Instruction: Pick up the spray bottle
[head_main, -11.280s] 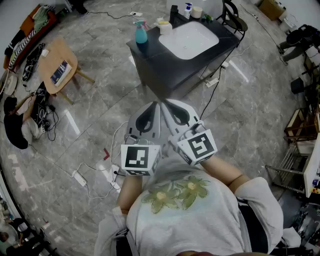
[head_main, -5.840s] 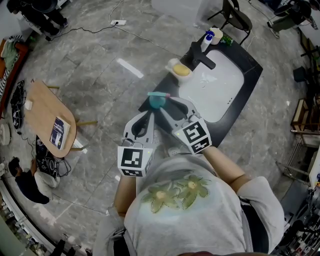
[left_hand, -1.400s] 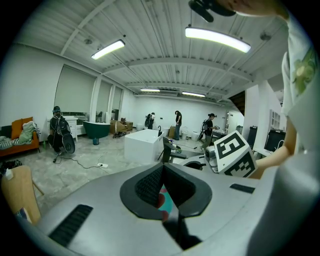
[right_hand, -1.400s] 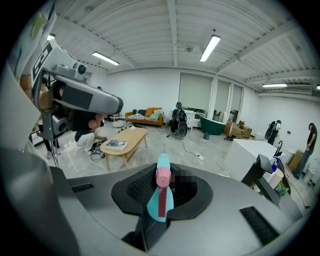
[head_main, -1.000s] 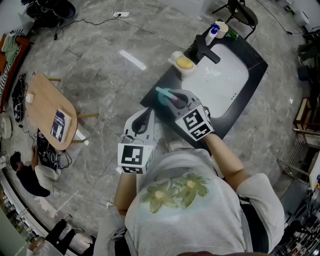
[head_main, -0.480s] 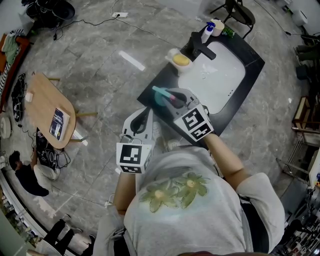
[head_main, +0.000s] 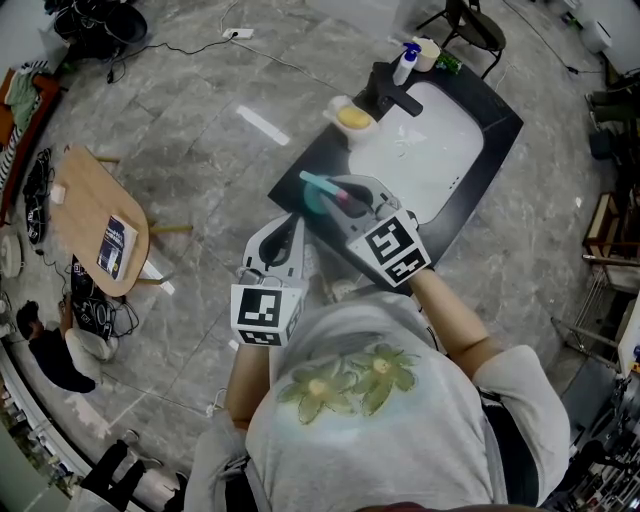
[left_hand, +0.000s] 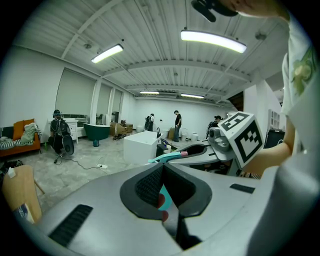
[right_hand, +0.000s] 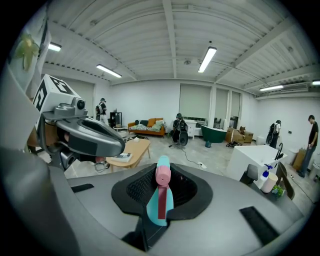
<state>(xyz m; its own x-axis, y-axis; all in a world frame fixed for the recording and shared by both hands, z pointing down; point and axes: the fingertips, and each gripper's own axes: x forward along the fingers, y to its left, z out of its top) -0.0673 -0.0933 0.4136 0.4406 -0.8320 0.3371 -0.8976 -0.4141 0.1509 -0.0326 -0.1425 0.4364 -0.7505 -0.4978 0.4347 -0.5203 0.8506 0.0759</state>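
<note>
Grey marble floor (head_main: 200, 150) runs across a big open room, and a dark tabletop (head_main: 478, 175) with a white sink basin (head_main: 430, 150) stands just ahead of the person. The spray bottle (head_main: 320, 195) is teal with a pink nozzle and trigger. It sits over the near left corner of that tabletop, clamped in the right gripper (head_main: 338, 195). In the right gripper view the 2 jaws press on the bottle (right_hand: 160, 202) from either side, just under the spray head, and the trigger faces back toward the camera. From above I cannot tell whether its base is clear of the tabletop.

The left gripper (head_main: 292, 222) hangs beside it with its jaws together and nothing between them.

The bottle looks like thin smooth plastic, so it is probably light. How full it is cannot be seen, and liquid inside would add swinging weight low down. The walls may give under a hard squeeze and slip if wet. A hold at the narrow neck under the head seems best, since the head's shoulder keeps the bottle from sliding down through the pads.
</note>
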